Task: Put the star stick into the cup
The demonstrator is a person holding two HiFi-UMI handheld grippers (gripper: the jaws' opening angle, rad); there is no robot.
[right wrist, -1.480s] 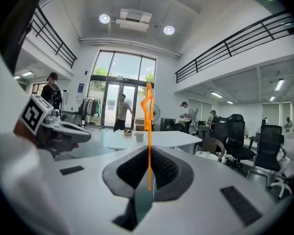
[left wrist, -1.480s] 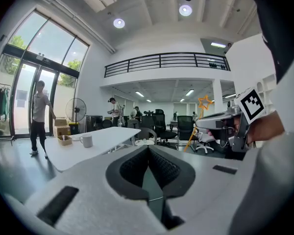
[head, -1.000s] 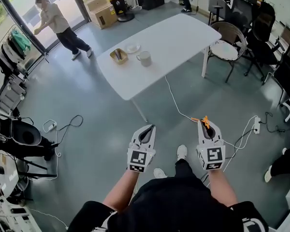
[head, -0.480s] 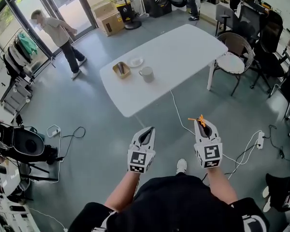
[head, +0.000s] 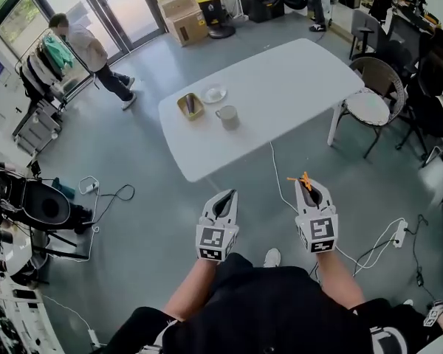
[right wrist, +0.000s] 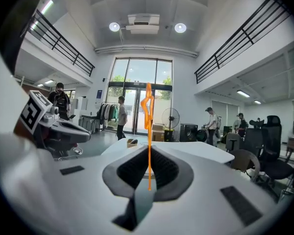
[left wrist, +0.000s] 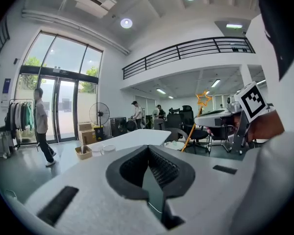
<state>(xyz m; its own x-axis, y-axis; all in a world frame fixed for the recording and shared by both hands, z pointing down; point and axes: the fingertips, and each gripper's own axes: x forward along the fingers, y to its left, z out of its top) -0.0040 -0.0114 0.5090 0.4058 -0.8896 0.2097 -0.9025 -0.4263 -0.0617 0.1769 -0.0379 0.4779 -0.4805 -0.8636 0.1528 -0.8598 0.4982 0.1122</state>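
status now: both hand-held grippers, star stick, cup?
left hand-held gripper: shut, empty
right hand-held gripper: shut on the stick's shaft
star stick: clamped, star end pointing out past the jaw tips
cup: upright on the white table, no stick in it
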